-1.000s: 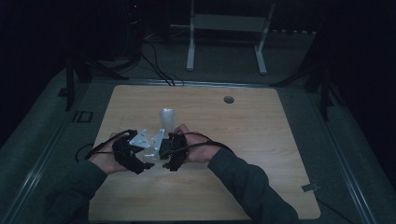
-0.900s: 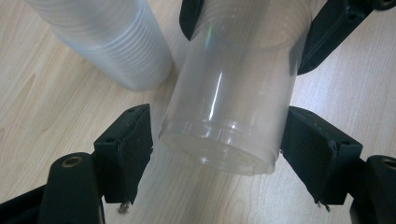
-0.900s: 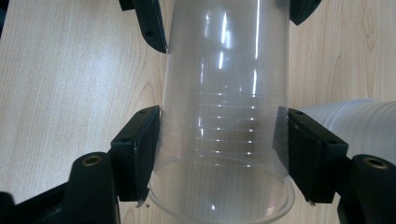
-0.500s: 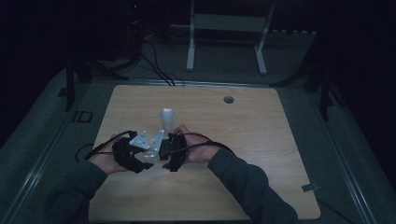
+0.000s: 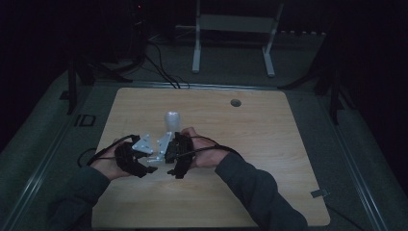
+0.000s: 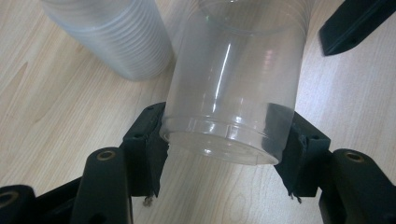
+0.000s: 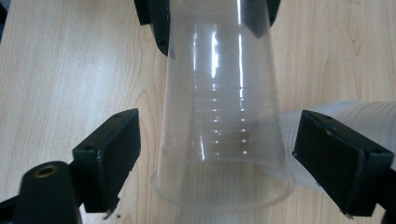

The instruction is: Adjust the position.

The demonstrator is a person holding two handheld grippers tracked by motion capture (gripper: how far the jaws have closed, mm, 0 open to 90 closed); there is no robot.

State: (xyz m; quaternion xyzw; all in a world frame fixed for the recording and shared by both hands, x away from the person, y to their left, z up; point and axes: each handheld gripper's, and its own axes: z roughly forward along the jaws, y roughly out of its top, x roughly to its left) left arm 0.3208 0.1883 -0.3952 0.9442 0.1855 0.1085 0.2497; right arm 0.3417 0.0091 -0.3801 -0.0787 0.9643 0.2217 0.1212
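A clear plastic cup lies on its side above the table, and my left gripper is shut on its base. Its open rim end points into my right gripper, whose jaws stand open on either side of the cup without touching it. In the right gripper view the left gripper pinches the cup's far end. From above, the left gripper and right gripper face each other, close together at the table's left middle. A stack of clear cups stands just behind them, also seen as the stack.
The wooden table has a round cable hole near its far edge. Cables trail from both grippers towards the left. A white stand and dark floor lie beyond the table.
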